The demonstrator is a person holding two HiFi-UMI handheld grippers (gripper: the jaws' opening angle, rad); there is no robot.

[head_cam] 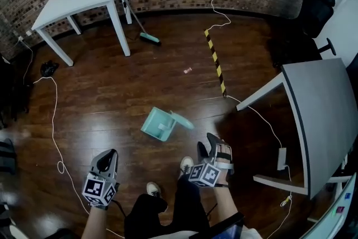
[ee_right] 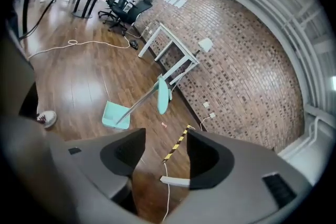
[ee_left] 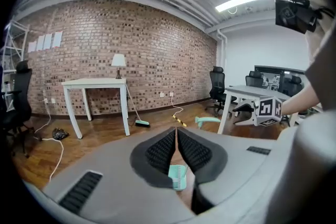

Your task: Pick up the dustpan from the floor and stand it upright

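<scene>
Step in hand: I judge the standing-up to be done, or nearly so. The dustpan (head_cam: 159, 123) rests on the wood floor (head_cam: 112, 103) with its pan (ee_right: 114, 115) down. Its long handle (ee_right: 140, 103) rises to the teal grip (ee_right: 163, 95). It looks upright and unsupported, though I cannot tell how true it stands.

Right tongs (ee_right: 163, 153): jaws spread wide, with only bare floor showing between them.
Left tongs (ee_left: 177, 139): jaws pressed together at the tips and empty. The teal patch in the gap below them is the pan, farther off on the floor and not held.

Position: the dustpan stands just beyond both tongs, between them left to right and nearer the right one. Neither touches it.

Next move (judgement): draw both hands back without brushing the handle. If it tips, grip it again near the top.
</scene>
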